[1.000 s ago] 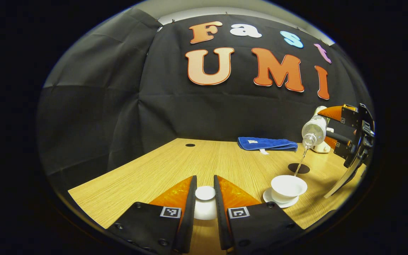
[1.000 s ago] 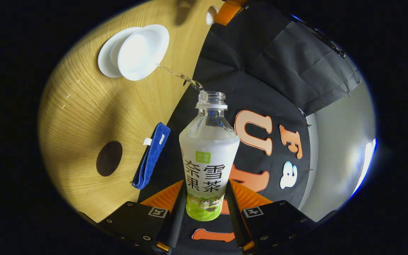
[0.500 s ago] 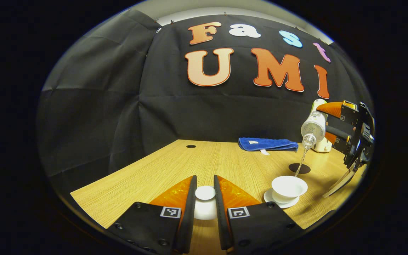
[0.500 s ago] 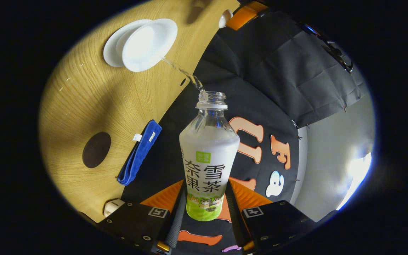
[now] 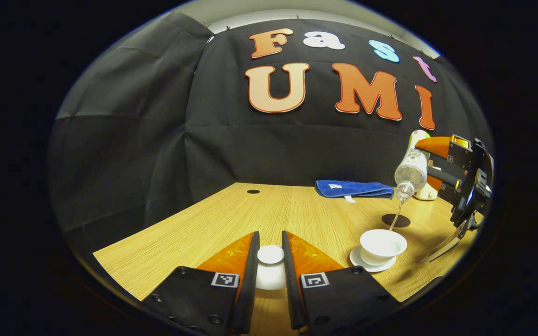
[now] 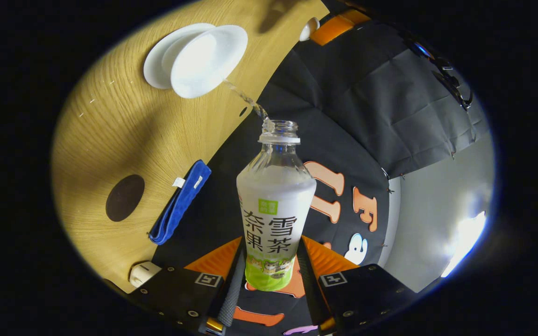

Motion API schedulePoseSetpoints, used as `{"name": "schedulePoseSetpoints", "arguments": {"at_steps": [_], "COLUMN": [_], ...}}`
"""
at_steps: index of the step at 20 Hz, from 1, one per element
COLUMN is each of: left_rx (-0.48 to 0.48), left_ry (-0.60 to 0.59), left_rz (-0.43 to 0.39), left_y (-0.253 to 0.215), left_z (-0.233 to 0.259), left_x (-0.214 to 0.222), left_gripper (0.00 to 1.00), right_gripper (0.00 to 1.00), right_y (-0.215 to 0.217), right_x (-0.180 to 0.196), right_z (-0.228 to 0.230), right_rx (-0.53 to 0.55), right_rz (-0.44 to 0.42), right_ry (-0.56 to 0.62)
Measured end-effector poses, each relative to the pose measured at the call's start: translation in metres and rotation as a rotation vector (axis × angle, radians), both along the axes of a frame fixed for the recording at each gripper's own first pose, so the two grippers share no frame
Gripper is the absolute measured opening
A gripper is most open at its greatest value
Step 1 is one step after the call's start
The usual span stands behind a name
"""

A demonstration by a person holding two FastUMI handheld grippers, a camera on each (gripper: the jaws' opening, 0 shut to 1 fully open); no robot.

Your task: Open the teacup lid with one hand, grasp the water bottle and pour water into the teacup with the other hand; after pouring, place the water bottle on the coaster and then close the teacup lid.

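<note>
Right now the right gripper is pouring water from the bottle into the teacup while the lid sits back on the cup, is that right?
Not quite: the lid is off the teacup, held between the left gripper's fingers, as the left gripper view shows. The right gripper is indeed pouring from the bottle.

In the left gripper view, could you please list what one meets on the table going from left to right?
Teacup lid held in the left hand-held gripper → blue towel → teacup on its saucer → water bottle → right hand-held gripper.
</note>
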State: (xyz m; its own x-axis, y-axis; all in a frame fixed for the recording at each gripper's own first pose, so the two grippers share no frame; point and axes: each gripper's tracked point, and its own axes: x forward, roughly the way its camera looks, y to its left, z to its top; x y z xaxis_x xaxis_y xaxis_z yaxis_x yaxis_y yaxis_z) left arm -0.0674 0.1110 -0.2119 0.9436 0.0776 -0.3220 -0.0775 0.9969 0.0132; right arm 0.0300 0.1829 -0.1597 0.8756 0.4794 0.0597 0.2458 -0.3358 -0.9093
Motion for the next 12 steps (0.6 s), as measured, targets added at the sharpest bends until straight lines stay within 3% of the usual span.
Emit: {"name": "schedulePoseSetpoints", "arguments": {"at_steps": [8, 12], "left_rx": [0.002, 0.002], "left_ry": [0.0, 0.001], "left_rz": [0.002, 0.001], "left_y": [0.001, 0.001], "left_z": [0.0, 0.0], "left_x": [0.0, -0.001], "left_gripper": [0.34, 0.34], "right_gripper": [0.65, 0.62], "right_y": [0.009, 0.012], "right_x": [-0.014, -0.021], "right_z": [-0.012, -0.017], "right_rx": [-0.081, -0.069], "right_rz": [0.052, 0.048], "right_ry": [0.025, 0.063]}}
